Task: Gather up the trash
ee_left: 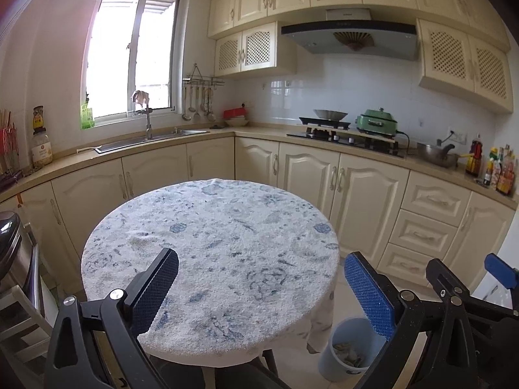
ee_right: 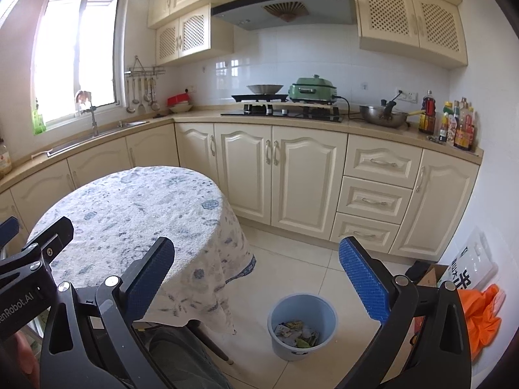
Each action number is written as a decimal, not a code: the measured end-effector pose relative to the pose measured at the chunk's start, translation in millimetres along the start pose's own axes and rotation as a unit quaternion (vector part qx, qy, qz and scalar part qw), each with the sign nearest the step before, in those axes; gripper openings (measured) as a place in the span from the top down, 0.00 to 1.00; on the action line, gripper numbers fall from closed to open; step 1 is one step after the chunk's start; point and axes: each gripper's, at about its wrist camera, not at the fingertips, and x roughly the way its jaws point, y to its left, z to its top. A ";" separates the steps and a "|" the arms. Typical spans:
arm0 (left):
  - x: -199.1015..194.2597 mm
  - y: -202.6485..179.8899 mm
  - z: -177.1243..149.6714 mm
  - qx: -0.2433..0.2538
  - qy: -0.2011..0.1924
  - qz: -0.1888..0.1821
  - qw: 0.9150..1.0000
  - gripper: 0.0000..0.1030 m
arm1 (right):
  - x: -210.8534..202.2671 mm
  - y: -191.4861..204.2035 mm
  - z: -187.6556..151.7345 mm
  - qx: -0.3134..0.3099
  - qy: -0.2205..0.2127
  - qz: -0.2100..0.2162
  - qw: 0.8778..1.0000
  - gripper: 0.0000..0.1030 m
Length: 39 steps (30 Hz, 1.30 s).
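Note:
A light blue trash bin (ee_right: pixel 302 324) stands on the tiled floor to the right of a round table (ee_right: pixel 129 214) covered with a blue-flowered white cloth. Wrappers and scraps (ee_right: pixel 296 332) lie inside the bin. The bin also shows in the left wrist view (ee_left: pixel 347 350), partly hidden behind my finger. My left gripper (ee_left: pixel 259 275) is open and empty above the table's (ee_left: pixel 211 243) near edge. My right gripper (ee_right: pixel 256 265) is open and empty, held above the floor between table and bin. No trash shows on the tablecloth.
Cream kitchen cabinets (ee_right: pixel 292 168) and a counter with stove (ee_right: pixel 282 111), pans and bottles (ee_right: pixel 454 123) run behind. An orange bag (ee_right: pixel 483 317) and a cardboard box (ee_right: pixel 431 275) lie on the floor at right. A metal bin (ee_left: pixel 13 249) stands left of the table.

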 end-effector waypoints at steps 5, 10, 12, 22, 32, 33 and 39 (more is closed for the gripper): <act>1.9 1.6 -0.1 -0.004 0.001 -0.003 1.000 0.02 | 0.1 0.5 0.8 -0.001 -0.001 0.006 1.000 0.00; 3.0 1.0 -0.1 -0.004 0.001 0.001 1.000 0.02 | 2.5 0.9 1.5 0.002 0.006 0.017 1.000 0.00; 3.9 0.6 0.0 -0.003 0.002 0.003 1.000 0.02 | 4.0 0.9 1.8 0.002 0.008 0.019 1.000 0.00; 10.1 3.3 -0.7 -0.005 0.005 0.002 1.000 0.02 | 7.4 2.6 2.6 -0.001 0.012 0.021 1.000 0.00; 12.2 -0.6 -4.0 0.003 0.003 0.012 1.000 0.02 | 10.9 1.7 0.4 -0.001 0.022 0.023 0.999 0.00; 12.4 -0.4 -4.5 0.003 0.003 0.011 1.000 0.02 | 10.6 1.1 -0.3 0.000 0.022 0.024 0.999 0.00; 12.3 -1.6 -6.3 0.004 0.004 0.008 1.000 0.02 | 10.0 0.1 -1.3 0.000 0.024 0.024 0.999 0.00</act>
